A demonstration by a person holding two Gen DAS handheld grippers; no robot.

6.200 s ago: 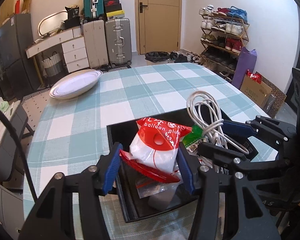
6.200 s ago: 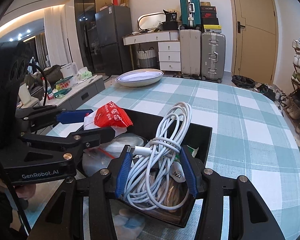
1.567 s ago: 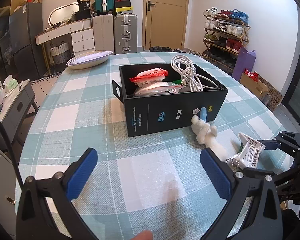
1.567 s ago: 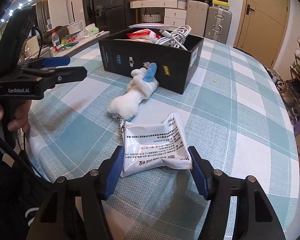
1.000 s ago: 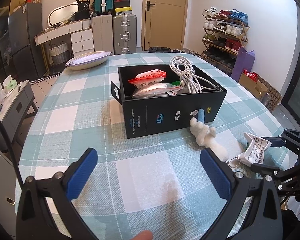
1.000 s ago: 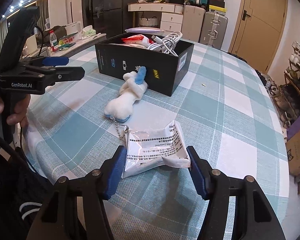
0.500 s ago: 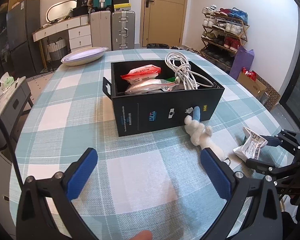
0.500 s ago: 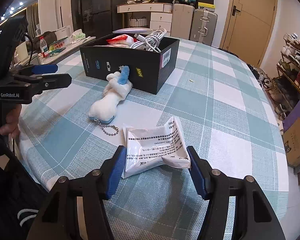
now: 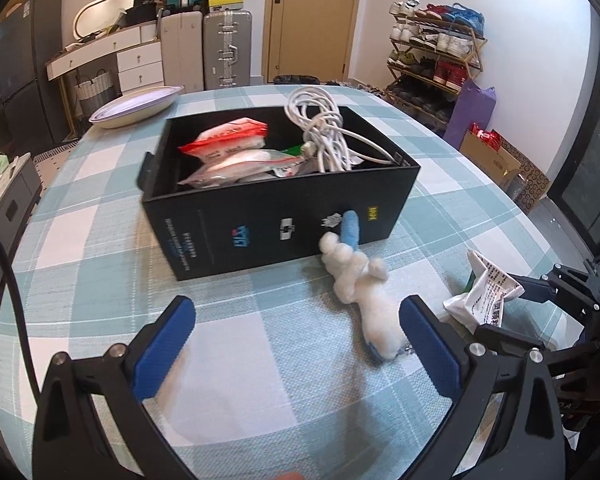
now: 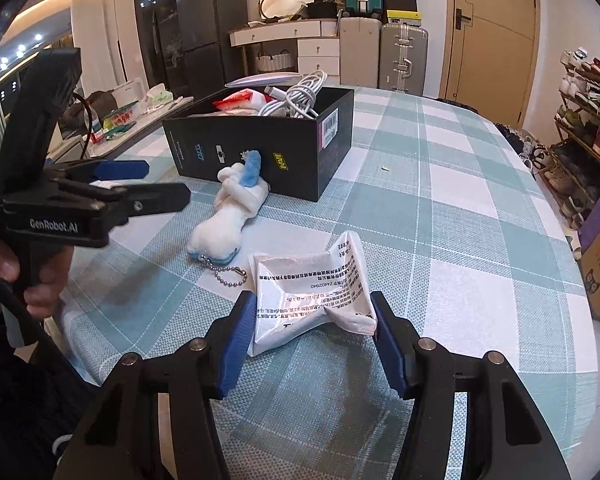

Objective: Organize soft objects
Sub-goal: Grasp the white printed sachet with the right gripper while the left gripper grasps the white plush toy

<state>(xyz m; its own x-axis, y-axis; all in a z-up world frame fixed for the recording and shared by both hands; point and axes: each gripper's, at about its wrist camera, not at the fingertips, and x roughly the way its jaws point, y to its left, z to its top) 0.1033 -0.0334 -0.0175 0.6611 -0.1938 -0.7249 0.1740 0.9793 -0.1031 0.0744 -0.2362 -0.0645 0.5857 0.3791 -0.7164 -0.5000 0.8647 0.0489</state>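
Closer to the black box (image 9: 284, 216) now, my left gripper (image 9: 296, 344) is hanging wide open, empty. My right gripper (image 10: 312, 336) is closing on the white packet (image 10: 312, 296) (pads touching), near the plush toy (image 10: 232, 216) leaning against that box.

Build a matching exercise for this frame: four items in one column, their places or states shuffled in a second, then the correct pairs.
1. white packet
2. plush toy
3. white cable
4. left gripper

A. coiled inside the black box
B. jaws wide, nothing between them
C. between the right gripper's closing pads
D. lying on the tablecloth, against the box front

Pairs: 1-C, 2-D, 3-A, 4-B
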